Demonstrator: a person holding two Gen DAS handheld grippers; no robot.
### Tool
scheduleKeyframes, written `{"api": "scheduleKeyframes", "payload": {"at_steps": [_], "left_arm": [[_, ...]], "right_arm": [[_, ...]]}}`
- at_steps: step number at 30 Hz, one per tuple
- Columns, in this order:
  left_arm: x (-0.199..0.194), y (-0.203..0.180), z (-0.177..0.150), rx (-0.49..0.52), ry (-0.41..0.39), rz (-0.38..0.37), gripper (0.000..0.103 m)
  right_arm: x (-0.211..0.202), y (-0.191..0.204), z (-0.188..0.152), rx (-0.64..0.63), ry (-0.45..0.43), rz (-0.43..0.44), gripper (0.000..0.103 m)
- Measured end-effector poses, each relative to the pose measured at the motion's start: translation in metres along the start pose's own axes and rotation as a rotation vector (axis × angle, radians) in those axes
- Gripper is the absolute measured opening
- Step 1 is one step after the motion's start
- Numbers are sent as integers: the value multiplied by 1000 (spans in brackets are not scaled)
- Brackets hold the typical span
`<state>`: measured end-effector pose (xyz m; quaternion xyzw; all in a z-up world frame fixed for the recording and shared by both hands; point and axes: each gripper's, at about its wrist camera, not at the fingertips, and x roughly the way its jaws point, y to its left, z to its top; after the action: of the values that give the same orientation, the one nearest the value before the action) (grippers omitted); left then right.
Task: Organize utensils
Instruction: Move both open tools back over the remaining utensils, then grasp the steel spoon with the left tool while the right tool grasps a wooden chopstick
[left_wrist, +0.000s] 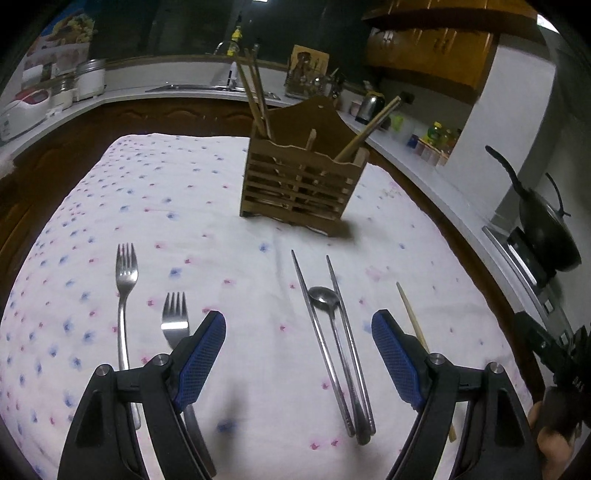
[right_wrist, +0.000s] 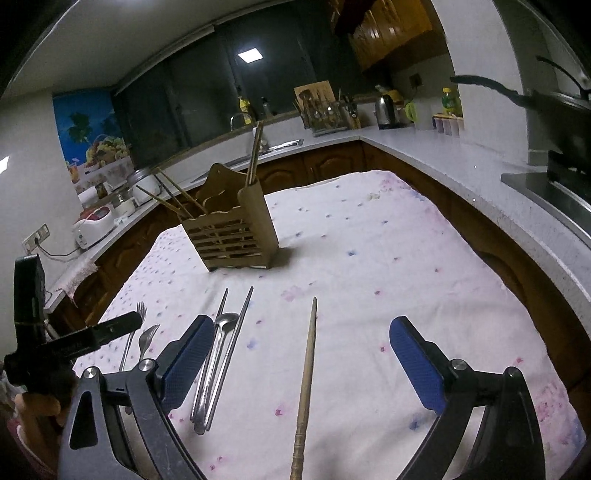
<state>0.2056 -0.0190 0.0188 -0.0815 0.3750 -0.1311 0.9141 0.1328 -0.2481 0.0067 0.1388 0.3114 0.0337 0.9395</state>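
Observation:
A slatted wooden utensil holder stands on the flowered cloth with wooden chopsticks leaning in it. Two forks lie at the left. A pair of metal chopsticks lies in the middle with a spoon between them. One wooden chopstick lies to their right. My left gripper hovers open over the metal chopsticks, holding nothing. My right gripper hangs open above the wooden chopstick, pads clear of it.
A white counter wraps around the table with a rice cooker, a dish rack and a kettle. A black wok sits on the stove at the right. The left gripper's body shows at the left edge.

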Motion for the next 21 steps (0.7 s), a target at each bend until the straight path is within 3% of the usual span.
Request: {"api": "scheduleKeyframes", "payload": {"at_steps": [7, 11, 15, 18, 21], "left_arm": [[22, -9, 4, 13, 44, -14, 79], [40, -15, 7, 27, 82, -53, 60], [64, -22, 7, 49, 140, -72, 49], [81, -28, 8, 66, 179, -77, 44], [101, -33, 10, 87, 221, -65, 43]], "right_arm": [[12, -6, -1, 18, 34, 2, 97], [20, -10, -1, 28, 49, -26, 96], [32, -14, 0, 38, 92, -24, 67], [47, -19, -1, 55, 142, -10, 53], [62, -23, -2, 68, 195, -1, 51]]}}
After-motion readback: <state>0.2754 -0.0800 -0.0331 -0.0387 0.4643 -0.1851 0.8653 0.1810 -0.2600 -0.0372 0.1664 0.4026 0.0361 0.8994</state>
